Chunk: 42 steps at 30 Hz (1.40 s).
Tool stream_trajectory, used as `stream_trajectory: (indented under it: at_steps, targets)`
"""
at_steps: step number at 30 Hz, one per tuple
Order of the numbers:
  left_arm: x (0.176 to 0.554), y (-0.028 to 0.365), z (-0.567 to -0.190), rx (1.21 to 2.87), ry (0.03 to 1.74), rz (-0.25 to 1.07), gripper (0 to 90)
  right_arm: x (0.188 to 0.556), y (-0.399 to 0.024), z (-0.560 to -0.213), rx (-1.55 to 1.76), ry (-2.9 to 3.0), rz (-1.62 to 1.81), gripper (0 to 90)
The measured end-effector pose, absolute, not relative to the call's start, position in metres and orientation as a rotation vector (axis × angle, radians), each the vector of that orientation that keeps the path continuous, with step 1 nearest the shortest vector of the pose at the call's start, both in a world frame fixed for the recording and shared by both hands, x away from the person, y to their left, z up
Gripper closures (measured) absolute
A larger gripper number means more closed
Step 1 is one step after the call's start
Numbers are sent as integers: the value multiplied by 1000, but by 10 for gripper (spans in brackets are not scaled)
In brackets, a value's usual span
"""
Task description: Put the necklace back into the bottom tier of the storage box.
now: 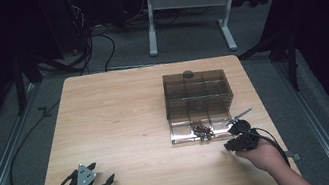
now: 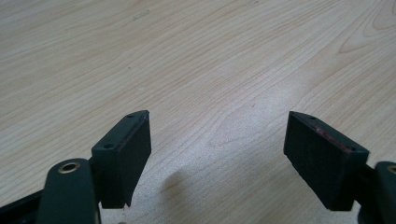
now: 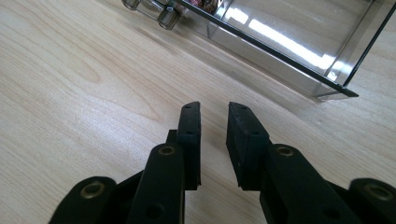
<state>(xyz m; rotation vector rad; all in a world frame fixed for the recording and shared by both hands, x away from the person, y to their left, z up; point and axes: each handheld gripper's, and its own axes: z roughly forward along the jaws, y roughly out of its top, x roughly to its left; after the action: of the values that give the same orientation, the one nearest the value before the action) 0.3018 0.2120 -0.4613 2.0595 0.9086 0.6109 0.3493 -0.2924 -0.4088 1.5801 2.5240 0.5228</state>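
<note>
High view, box: a clear smoky compartment box [image 1: 198,98] sits on the right half of the wooden table [image 1: 117,125], its drawer [image 1: 199,130] pulled out toward the person with small dark items [image 1: 202,131] in it.
High view, right gripper [image 1: 236,142]: just beside the drawer's front right corner, apart from it as far as I can tell.
High view, left gripper [image 1: 102,183]: rests near the front left table edge, well apart from the box.
Left gripper view: jaws stand wide apart over bare wood, holding nothing.
Right gripper view: jaws narrowly apart with only table between them; the drawer's front edge [image 3: 280,56] lies ahead and to the right.
Advice: likely a reach for the drawer; square the wrist to that edge first and widen the jaws, so that both pads meet it evenly and the light box doesn't skid.
</note>
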Motion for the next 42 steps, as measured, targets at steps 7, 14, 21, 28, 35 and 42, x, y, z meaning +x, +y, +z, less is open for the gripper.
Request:
stream_trajectory:
  at_steps: [7, 14, 21, 28, 35, 42]
  targets:
    - [302, 212, -461, 2058, 910, 613, 234, 338, -301, -416, 1548, 2429, 657, 726]
    - [302, 213, -461, 2055, 912, 614, 232, 322, -306, -430, 1495, 2327, 823, 668]
    - [300, 213, -461, 2039, 905, 623, 229, 310, -305, -441, 1419, 2243, 944, 612]
    - [300, 213, -461, 2023, 914, 637, 224, 296, -297, -455, 1342, 2120, 1020, 503]
    - [300, 213, -461, 2016, 924, 644, 222, 280, -300, -453, 1260, 1981, 1133, 485]
    - [300, 212, -461, 2025, 931, 651, 222, 280, -303, -453, 1274, 1956, 1158, 472]
